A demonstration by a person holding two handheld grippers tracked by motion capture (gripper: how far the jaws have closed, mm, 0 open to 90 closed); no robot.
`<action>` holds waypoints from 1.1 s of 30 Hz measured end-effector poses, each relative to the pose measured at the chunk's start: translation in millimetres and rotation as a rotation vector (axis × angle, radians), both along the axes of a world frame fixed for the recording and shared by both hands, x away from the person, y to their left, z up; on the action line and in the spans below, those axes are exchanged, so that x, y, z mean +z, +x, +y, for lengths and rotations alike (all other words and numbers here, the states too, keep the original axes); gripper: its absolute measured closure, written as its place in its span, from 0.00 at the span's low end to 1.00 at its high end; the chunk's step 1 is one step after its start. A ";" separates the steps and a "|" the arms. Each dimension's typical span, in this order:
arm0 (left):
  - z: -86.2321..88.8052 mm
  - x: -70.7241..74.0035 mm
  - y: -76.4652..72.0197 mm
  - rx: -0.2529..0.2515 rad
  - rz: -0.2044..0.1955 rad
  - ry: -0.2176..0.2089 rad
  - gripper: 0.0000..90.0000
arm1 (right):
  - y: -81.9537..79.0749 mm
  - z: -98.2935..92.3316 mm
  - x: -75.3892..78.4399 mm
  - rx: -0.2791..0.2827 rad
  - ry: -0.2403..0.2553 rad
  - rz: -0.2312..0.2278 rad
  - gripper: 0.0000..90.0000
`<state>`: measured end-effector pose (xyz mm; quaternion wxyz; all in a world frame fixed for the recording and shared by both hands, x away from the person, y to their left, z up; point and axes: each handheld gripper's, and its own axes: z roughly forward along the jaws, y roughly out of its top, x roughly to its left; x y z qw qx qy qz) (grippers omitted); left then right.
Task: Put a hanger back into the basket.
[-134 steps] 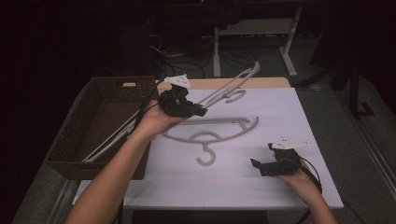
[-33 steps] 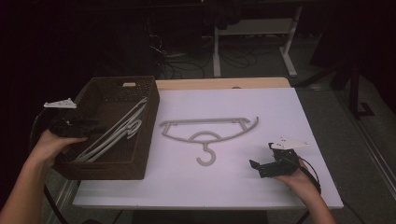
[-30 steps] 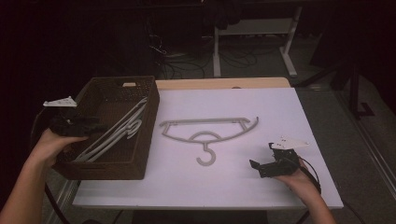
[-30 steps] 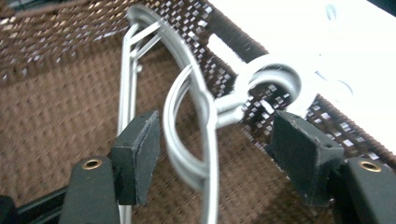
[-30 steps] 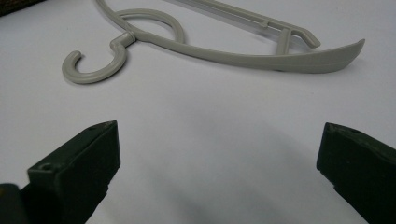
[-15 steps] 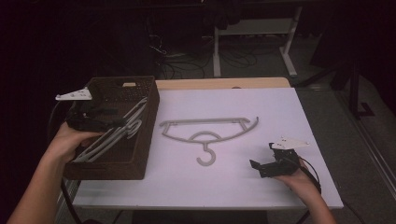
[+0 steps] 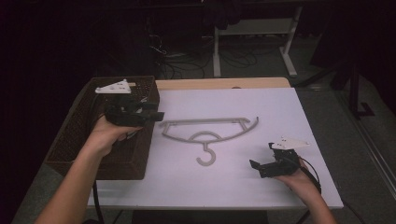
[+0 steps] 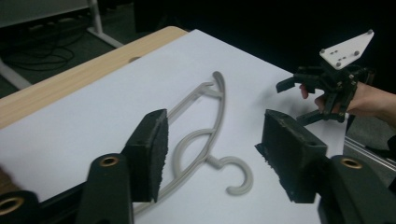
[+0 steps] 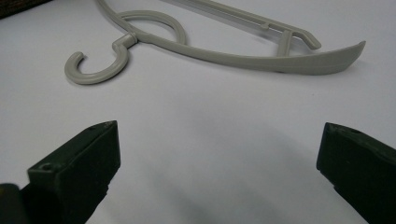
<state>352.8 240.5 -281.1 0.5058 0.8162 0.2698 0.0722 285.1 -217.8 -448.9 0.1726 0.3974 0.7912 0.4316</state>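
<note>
A grey plastic hanger (image 7: 205,122) lies flat in the middle of the white table top, its hook toward the person. My left gripper (image 7: 156,112) hovers over the right side of the brown wicker basket (image 7: 79,126) and points at the hanger (image 8: 222,105). Its jaws have just been closing, but they stand apart with nothing between them (image 8: 215,126). My right gripper (image 7: 261,155) rests low near the table's front right, open and empty (image 9: 217,154), facing the hanger (image 9: 233,58). From the left gripper view the right gripper (image 8: 294,101) shows across the table.
The white sheet (image 7: 280,107) covers the table, with a wooden strip (image 7: 219,83) bare along the far edge. The basket stands at the table's left edge. Beyond the table are white desk legs (image 7: 289,51) and cables on a dark floor.
The left hand has carried its gripper rightward and a little upward, from outside the basket's left side to above its right side. The right hand and the hanger have stayed put.
</note>
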 end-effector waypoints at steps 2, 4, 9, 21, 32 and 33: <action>-13.5 -2.2 1.8 -0.009 0.010 0.015 0.51 | 0.1 -0.2 0.1 0.001 0.000 -0.001 0.00; -26.0 -5.1 3.9 -0.022 0.023 0.018 0.55 | 0.1 -0.4 0.3 0.001 0.001 -0.002 0.00; -56.4 -15.4 7.2 -0.053 0.043 0.055 0.68 | 0.2 -0.9 0.6 0.001 0.002 -0.001 0.00; -106.6 -66.6 31.0 0.010 0.067 0.183 1.00 | 0.1 -1.1 0.5 0.006 0.003 -0.001 0.00; -117.8 -136.1 58.6 0.059 0.153 0.313 1.00 | 0.2 -2.0 0.2 0.008 0.005 0.000 0.00; -118.2 -140.9 60.0 0.056 0.156 0.329 1.00 | 0.2 -2.1 0.2 0.008 0.005 0.000 0.00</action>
